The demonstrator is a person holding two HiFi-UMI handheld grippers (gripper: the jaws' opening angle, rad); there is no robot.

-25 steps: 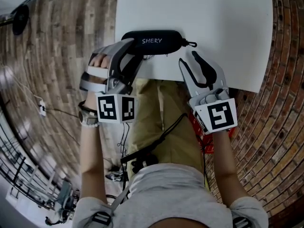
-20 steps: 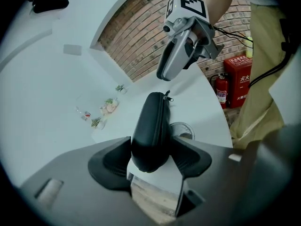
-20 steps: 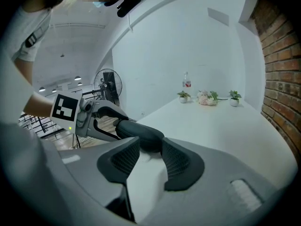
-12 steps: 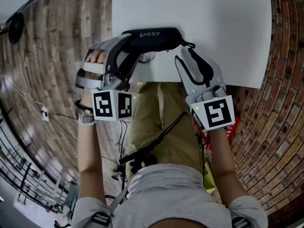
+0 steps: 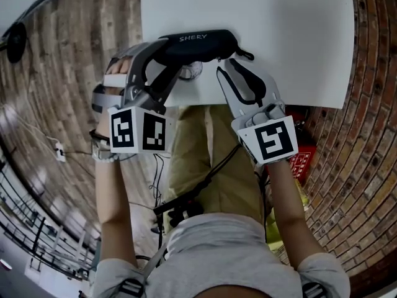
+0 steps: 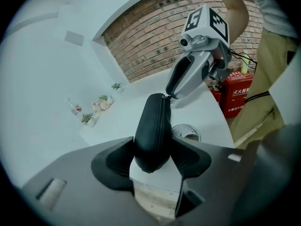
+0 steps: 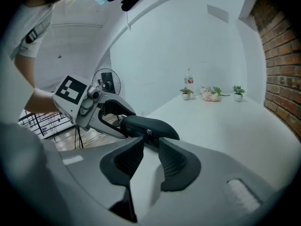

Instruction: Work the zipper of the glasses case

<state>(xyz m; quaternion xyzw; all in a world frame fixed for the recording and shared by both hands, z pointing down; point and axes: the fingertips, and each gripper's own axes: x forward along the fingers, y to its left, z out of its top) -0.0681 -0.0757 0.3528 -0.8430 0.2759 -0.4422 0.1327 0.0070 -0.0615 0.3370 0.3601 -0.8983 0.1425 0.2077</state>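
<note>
A black glasses case [image 5: 201, 44] marked SHERY lies along the near edge of the white table [image 5: 291, 23]. My left gripper [image 5: 173, 56] is shut on its left end, and in the left gripper view both pads press the case [image 6: 153, 126]. My right gripper [image 5: 231, 64] is at the right end, where the zipper pull [image 5: 246, 55] sticks out. In the right gripper view the pull [image 7: 148, 132] hangs at the mouth of the right gripper [image 7: 150, 142]. Its jaws have just been closing, but a gap still shows on both sides of the pull.
A round metal disc [image 6: 186, 132] sits in the table near the case. Small potted plants and a bottle [image 7: 209, 93] stand at the far end. A red extinguisher box [image 6: 240, 93] is on the floor by the brick wall. A fan [image 7: 106, 84] stands off the table's edge.
My right gripper has slid left and forward to the case's right end, and its jaws stand narrower. The left gripper keeps its hold on the case.
</note>
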